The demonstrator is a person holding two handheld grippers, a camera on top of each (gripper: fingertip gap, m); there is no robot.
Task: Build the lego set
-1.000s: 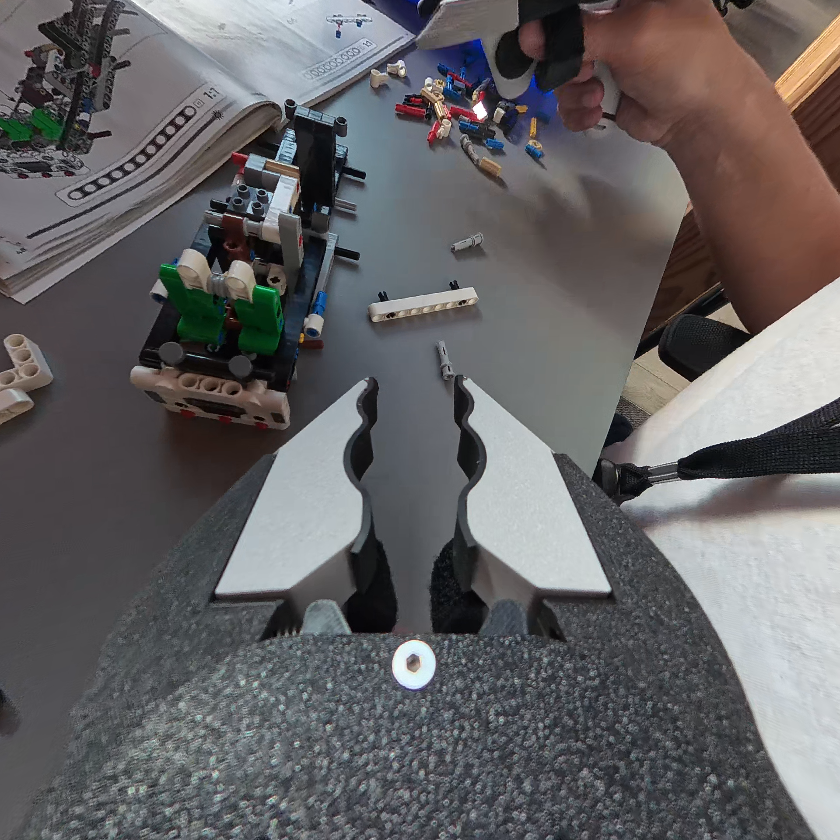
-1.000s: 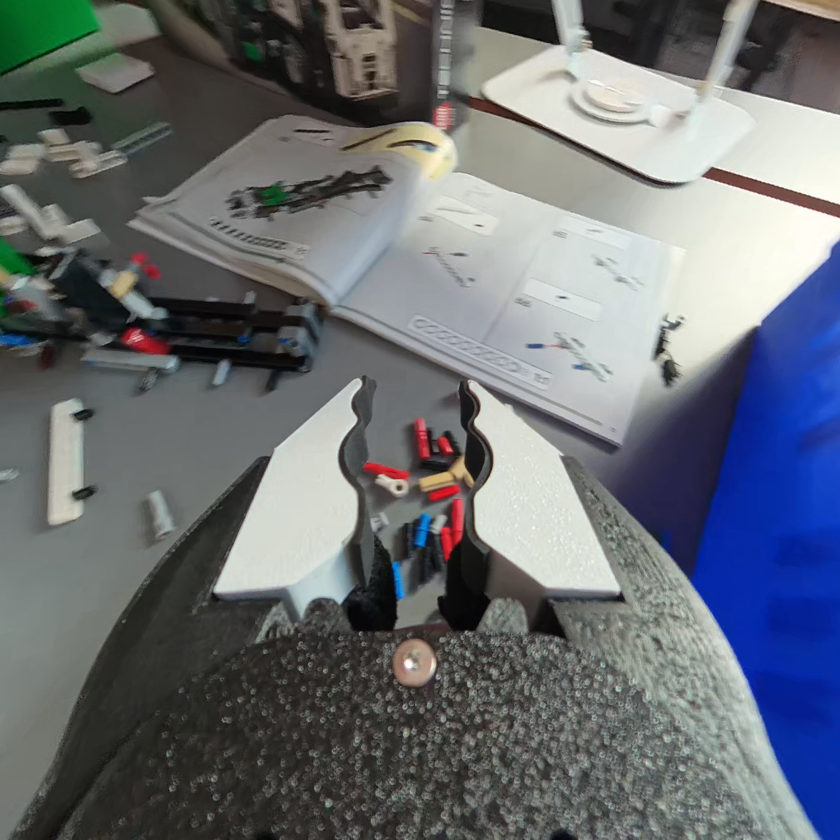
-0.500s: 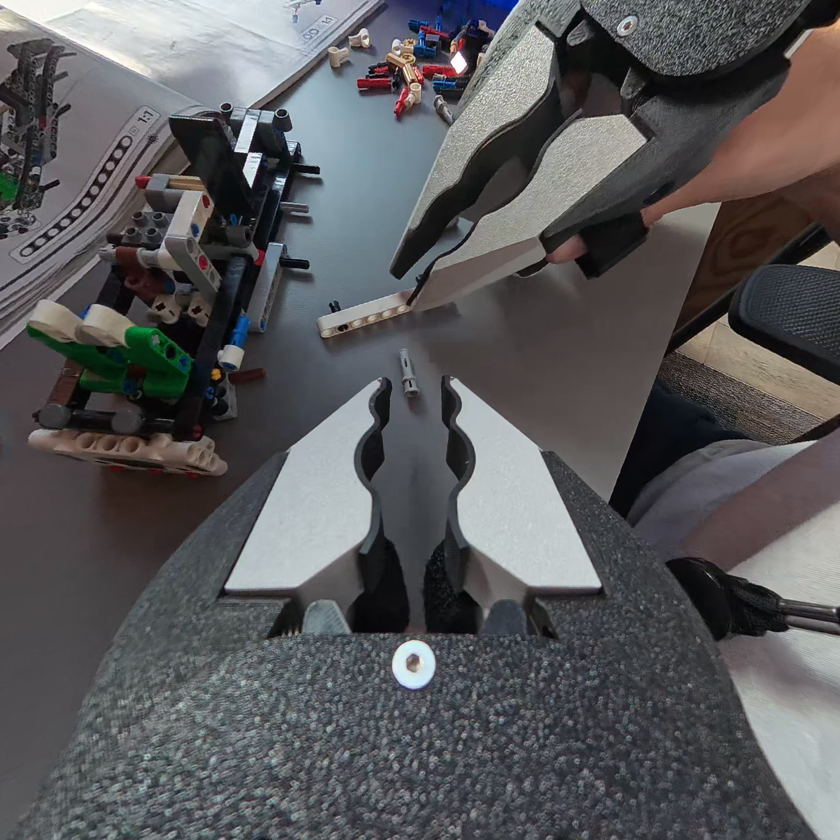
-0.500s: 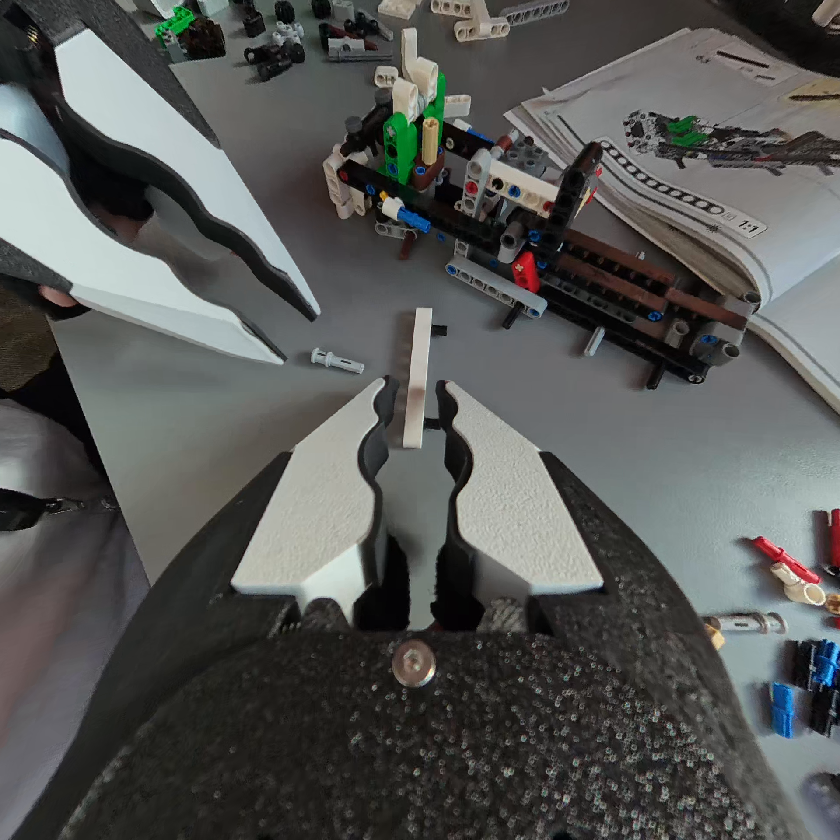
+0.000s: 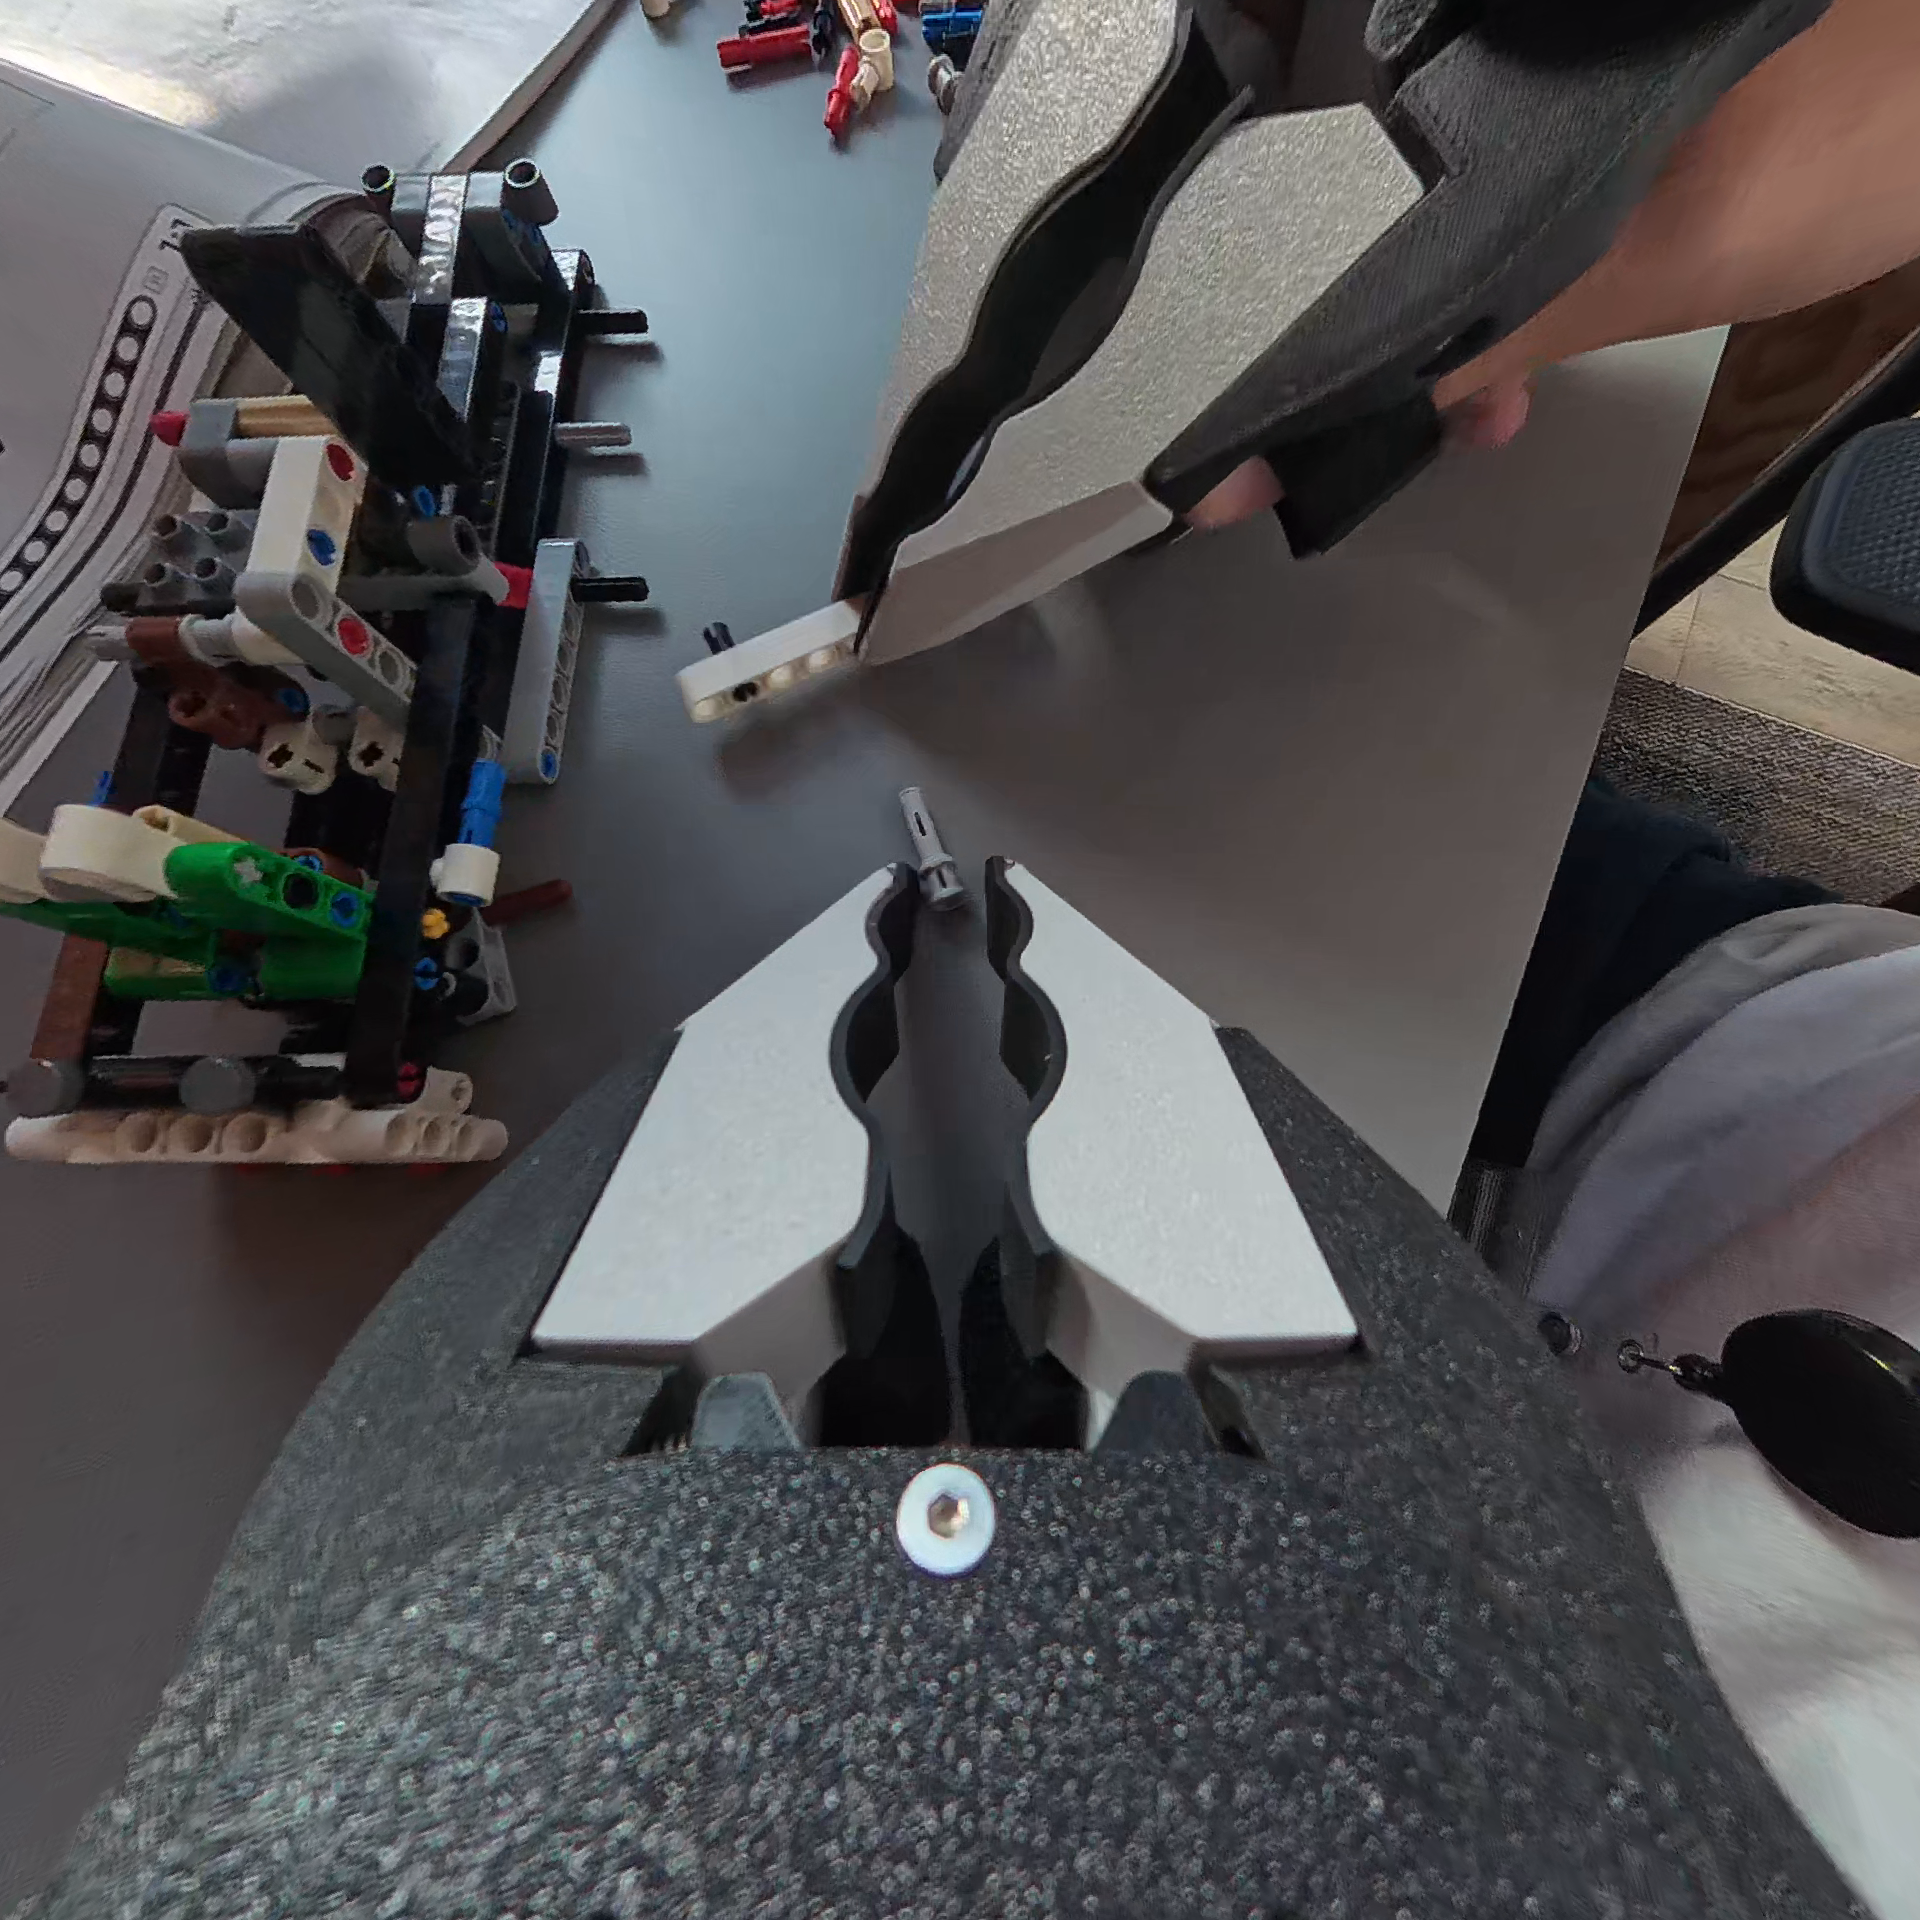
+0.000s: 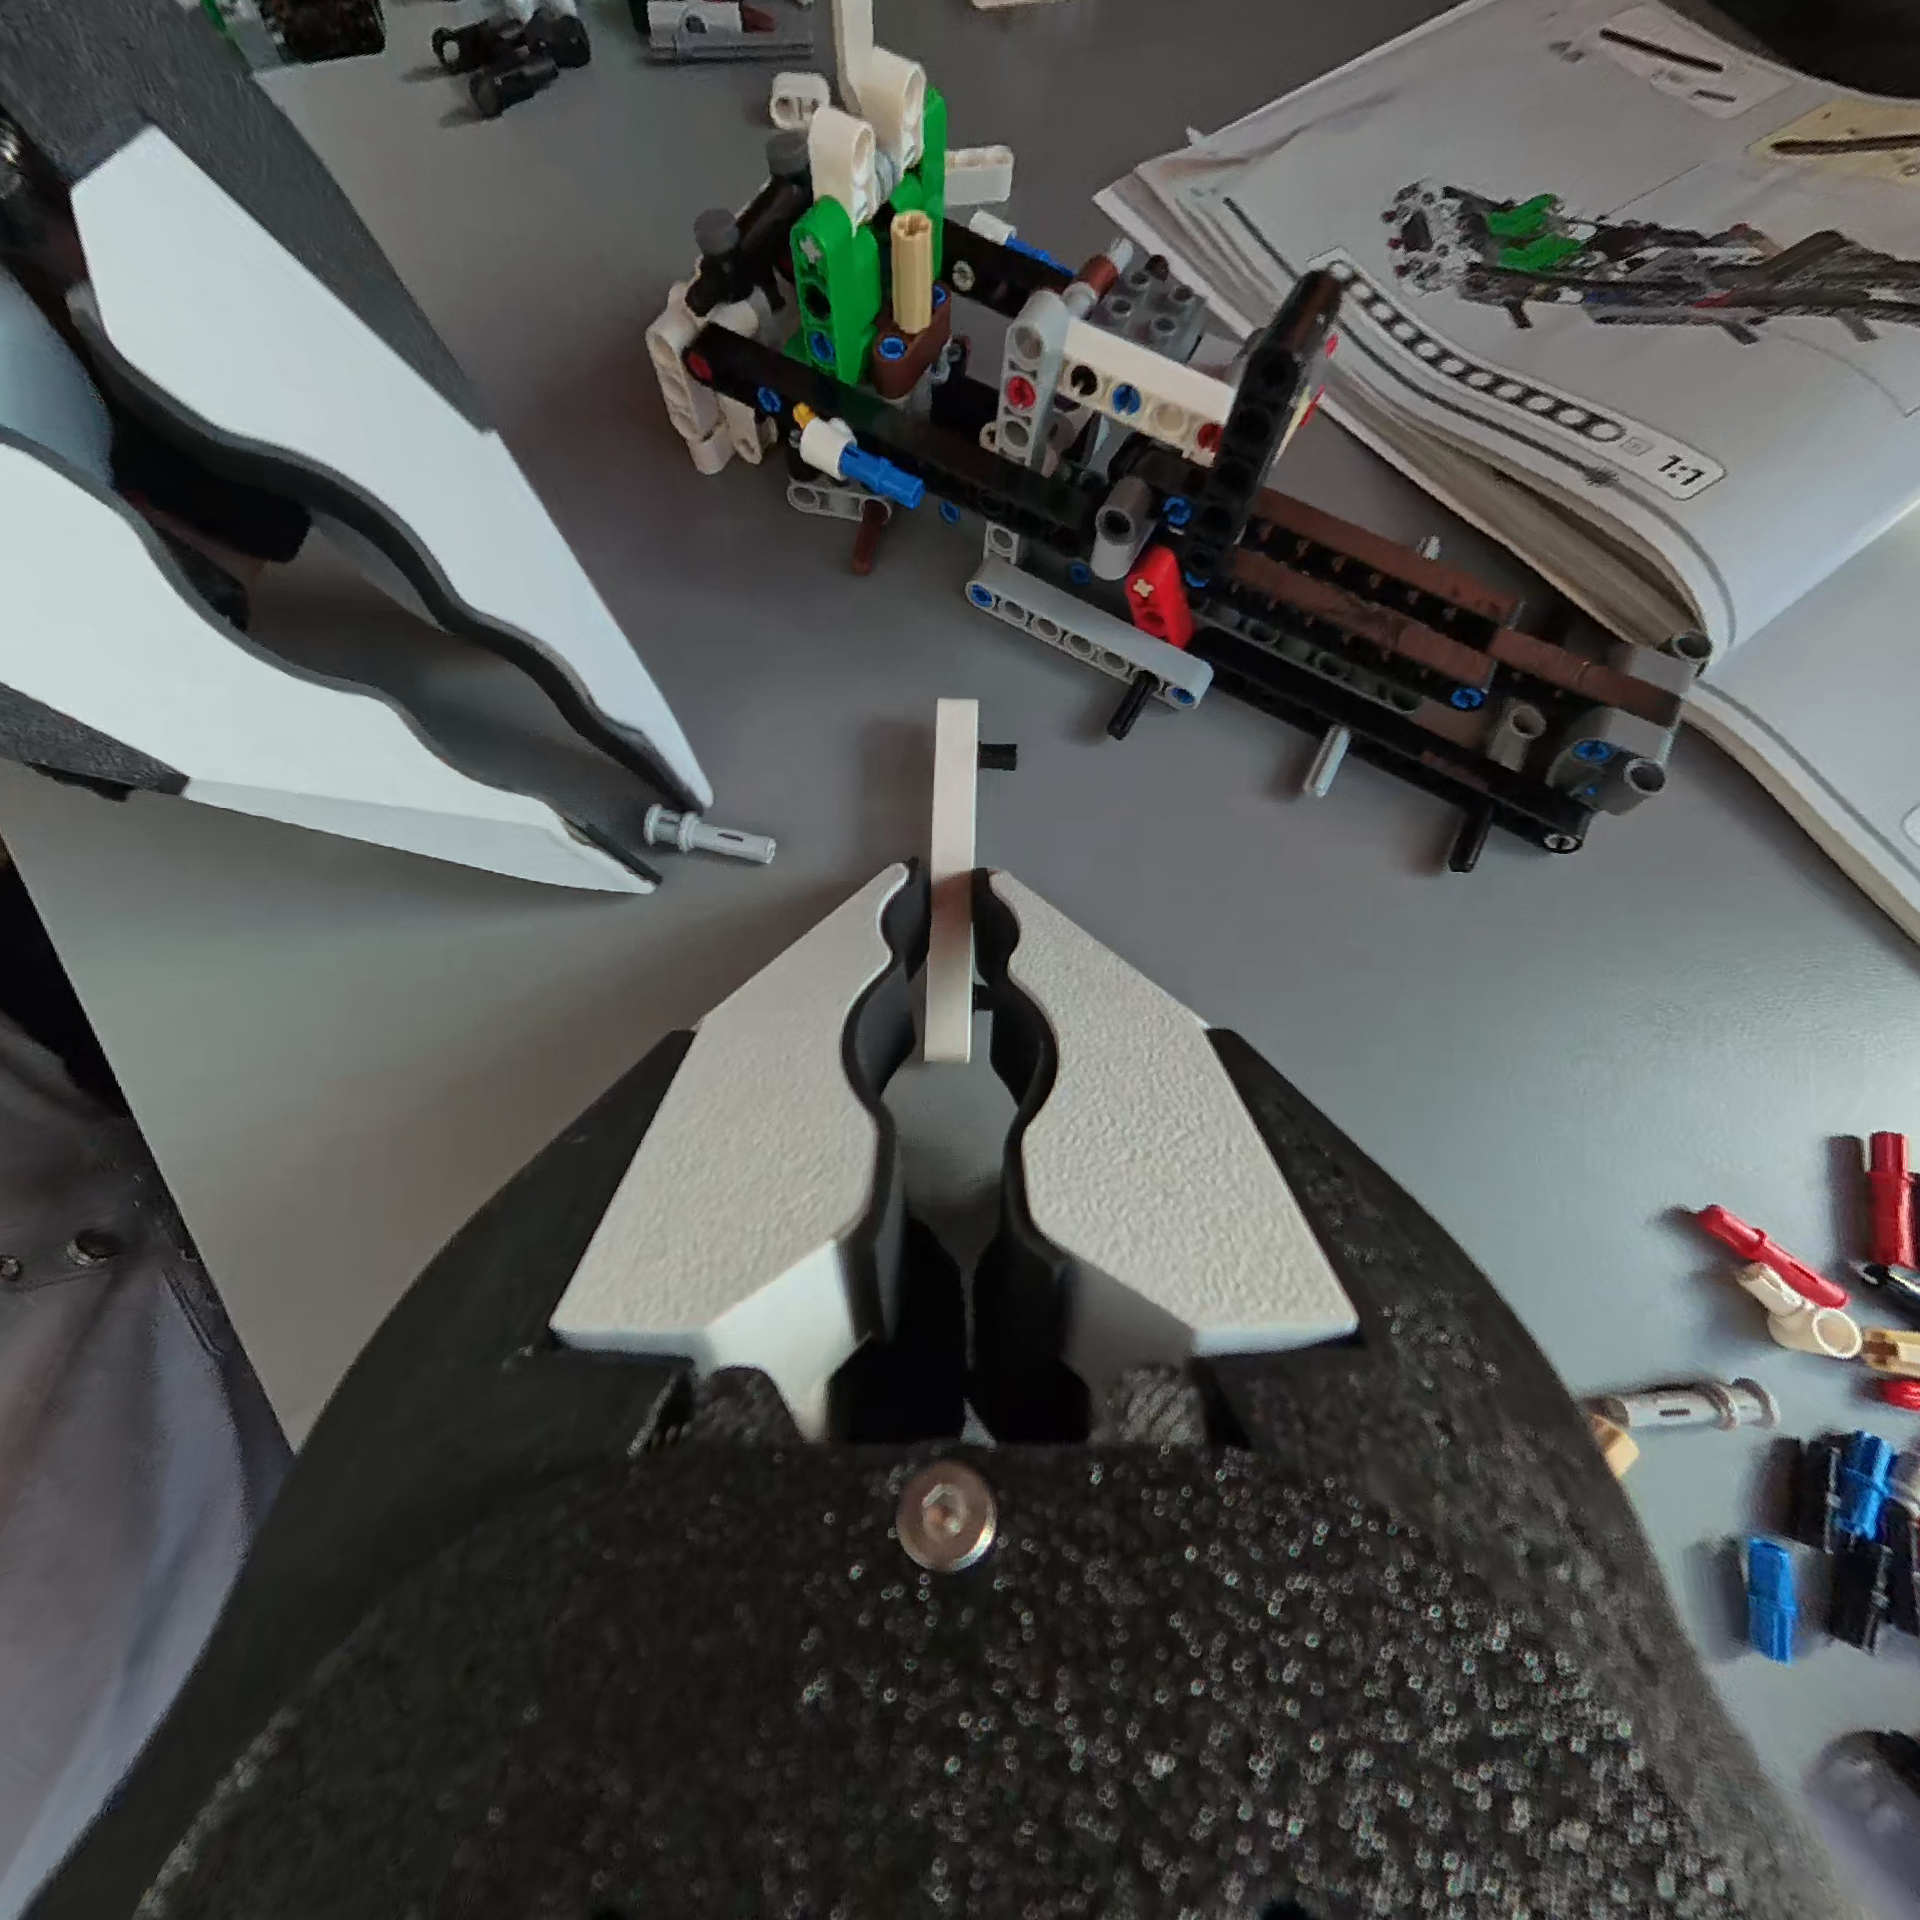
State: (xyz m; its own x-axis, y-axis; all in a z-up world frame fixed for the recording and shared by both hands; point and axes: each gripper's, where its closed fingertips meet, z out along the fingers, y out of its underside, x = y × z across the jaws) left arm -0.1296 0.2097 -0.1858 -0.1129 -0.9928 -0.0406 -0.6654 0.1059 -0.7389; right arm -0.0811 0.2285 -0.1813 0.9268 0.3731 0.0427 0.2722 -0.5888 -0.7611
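Observation:
A white beam (image 6: 956, 790) with black pins lies on the grey table. My right gripper (image 6: 951, 878) is shut on its near end; in the left wrist view the beam (image 5: 769, 675) sticks out of the right gripper (image 5: 862, 634). A small grey pin (image 5: 928, 847) lies on the table with its near end between the tips of my left gripper (image 5: 943, 873), which is open with a narrow gap. The right wrist view shows the left gripper (image 6: 665, 842) at the pin (image 6: 717, 836). The part-built model (image 6: 1091, 447) stands just beyond, also in the left wrist view (image 5: 312, 675).
An open instruction booklet (image 6: 1558, 312) lies behind the model. Loose red, blue, black and tan pins (image 6: 1818, 1351) are scattered at the right. More loose parts (image 6: 520, 52) lie at the far left. The table edge (image 5: 1558, 831) runs close on the right, by the person's lap and a chair (image 5: 1849, 540). Left tips to right tips: about 6 cm.
My right gripper swung from the loose pin pile to the white beam and closed on it. My left gripper moved forward until its tips reached the grey pin.

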